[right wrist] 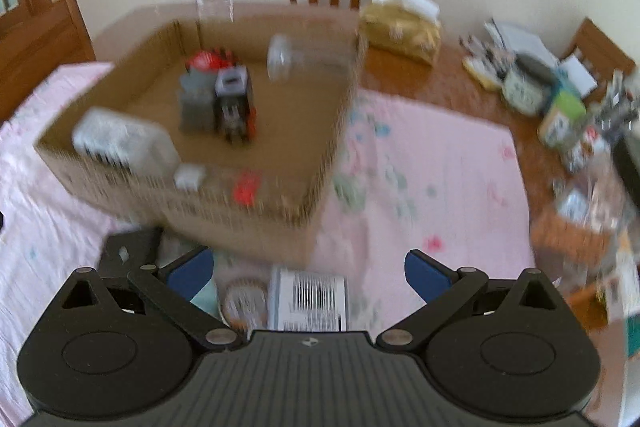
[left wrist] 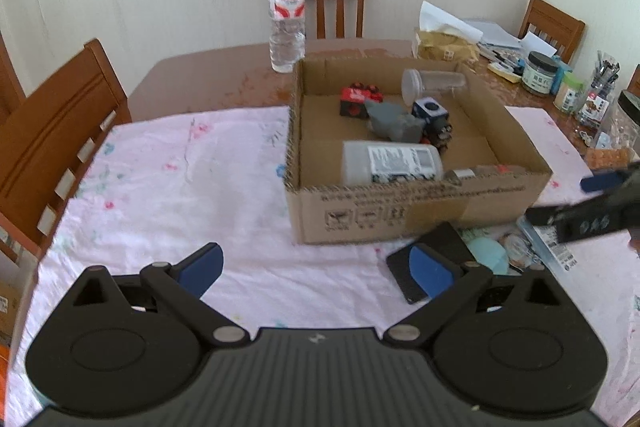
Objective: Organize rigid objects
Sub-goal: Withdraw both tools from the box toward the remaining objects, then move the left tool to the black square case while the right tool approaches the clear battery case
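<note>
A shallow cardboard box (left wrist: 400, 223) stands on the pink cloth and holds a white labelled bottle (left wrist: 390, 163), a clear jar on its side (left wrist: 432, 85), a red toy (left wrist: 356, 101), a grey block (left wrist: 394, 125) and a dark cube (left wrist: 430, 111). In front of the box lie a black flat item (left wrist: 436, 247), a teal round thing (left wrist: 490, 255) and a barcoded packet (right wrist: 308, 299). My left gripper (left wrist: 316, 271) is open and empty over the cloth. My right gripper (right wrist: 308, 275) is open above these loose items; it also shows in the left wrist view (left wrist: 576, 199). The right wrist view is blurred.
A water bottle (left wrist: 286, 15) stands behind the box. A tissue pack (left wrist: 444, 47), jars (left wrist: 540, 73) and pens crowd the table's right side. Wooden chairs (left wrist: 52, 143) stand at the left and far edges.
</note>
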Demonstrator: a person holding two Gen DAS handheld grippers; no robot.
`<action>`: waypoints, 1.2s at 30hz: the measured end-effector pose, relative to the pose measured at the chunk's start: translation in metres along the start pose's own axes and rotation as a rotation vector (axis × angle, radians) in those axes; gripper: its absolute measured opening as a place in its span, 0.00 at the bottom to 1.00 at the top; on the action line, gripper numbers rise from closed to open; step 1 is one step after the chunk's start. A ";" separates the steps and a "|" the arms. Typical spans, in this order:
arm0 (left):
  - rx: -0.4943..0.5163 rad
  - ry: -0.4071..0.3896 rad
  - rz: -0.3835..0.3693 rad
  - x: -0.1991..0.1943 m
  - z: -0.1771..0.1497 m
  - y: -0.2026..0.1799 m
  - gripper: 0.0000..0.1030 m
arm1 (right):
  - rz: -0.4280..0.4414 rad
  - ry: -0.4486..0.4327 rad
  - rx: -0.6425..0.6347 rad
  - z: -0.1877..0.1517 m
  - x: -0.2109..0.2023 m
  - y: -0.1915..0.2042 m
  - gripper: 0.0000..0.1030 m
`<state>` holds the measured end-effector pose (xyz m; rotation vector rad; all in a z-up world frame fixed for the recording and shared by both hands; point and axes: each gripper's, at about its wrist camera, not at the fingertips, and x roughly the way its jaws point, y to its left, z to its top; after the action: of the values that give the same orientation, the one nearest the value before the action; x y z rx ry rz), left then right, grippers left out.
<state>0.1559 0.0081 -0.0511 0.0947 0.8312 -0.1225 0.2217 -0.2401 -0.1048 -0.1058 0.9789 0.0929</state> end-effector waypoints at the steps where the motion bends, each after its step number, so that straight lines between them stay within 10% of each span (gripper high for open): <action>1: -0.001 0.004 -0.001 0.000 -0.001 -0.003 0.97 | 0.001 0.009 0.005 -0.005 0.002 -0.001 1.00; 20: 0.067 0.079 -0.100 0.031 0.007 -0.048 0.97 | -0.011 0.085 0.100 -0.041 0.019 -0.027 1.00; 36: 0.121 0.127 -0.220 0.070 0.010 -0.040 0.97 | -0.188 0.118 0.212 -0.048 0.014 -0.047 1.00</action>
<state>0.2040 -0.0374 -0.0974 0.1252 0.9601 -0.3773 0.1965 -0.2925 -0.1409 -0.0082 1.0861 -0.1911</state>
